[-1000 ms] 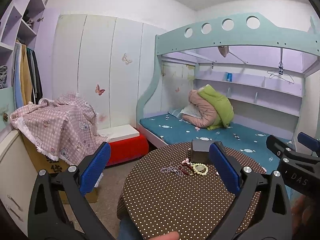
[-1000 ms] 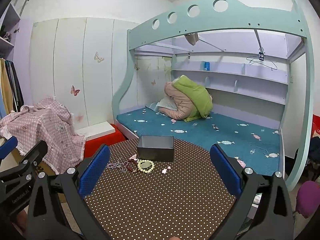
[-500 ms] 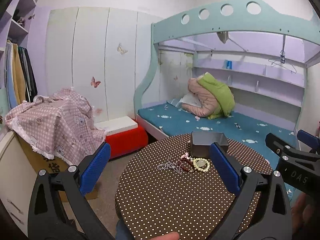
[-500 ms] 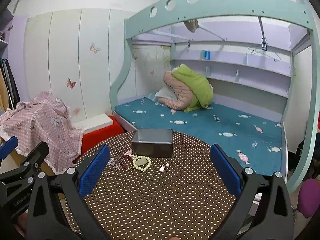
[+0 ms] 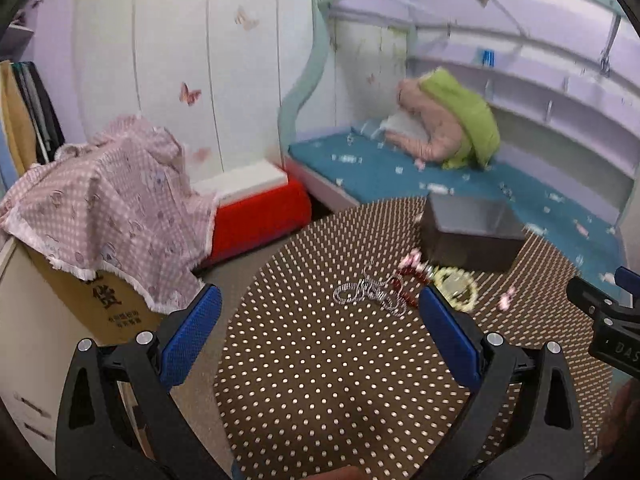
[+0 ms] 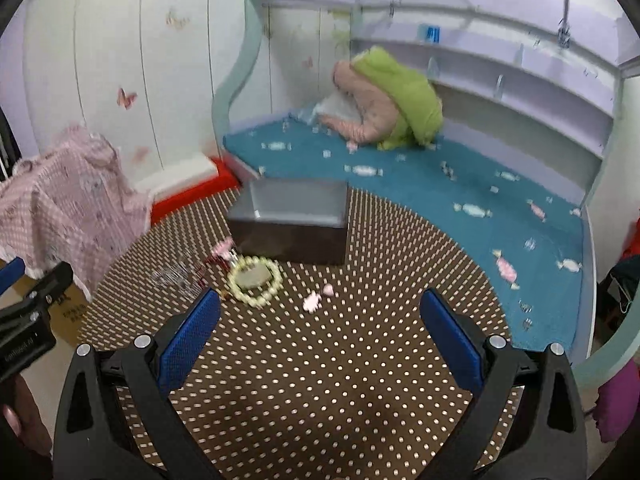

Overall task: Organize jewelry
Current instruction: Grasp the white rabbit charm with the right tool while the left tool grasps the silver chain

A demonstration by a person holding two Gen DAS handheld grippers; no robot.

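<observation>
A dark open box [image 5: 470, 232] [image 6: 292, 220] stands at the far side of a round brown polka-dot table [image 5: 320, 380] [image 6: 320, 380]. In front of it lie a cream bead bracelet [image 6: 255, 280] [image 5: 456, 288], a dark red bead strand [image 5: 408, 276], a silvery chain [image 5: 368, 294] [image 6: 174, 278] and small pink pieces [image 6: 316, 298]. My left gripper [image 5: 318, 332] is open and empty above the table, short of the chain. My right gripper [image 6: 320, 328] is open and empty, short of the pink pieces.
A teal bunk bed [image 6: 420, 176] with a pink and green bundle [image 6: 388, 100] lies behind the table. A red and white box [image 5: 256, 200] and a pink checked cloth over a cardboard box [image 5: 100, 208] stand at left.
Both grippers have moved forward and tilted down toward the table. The box and jewelry appear larger and closer. Both stay open.
</observation>
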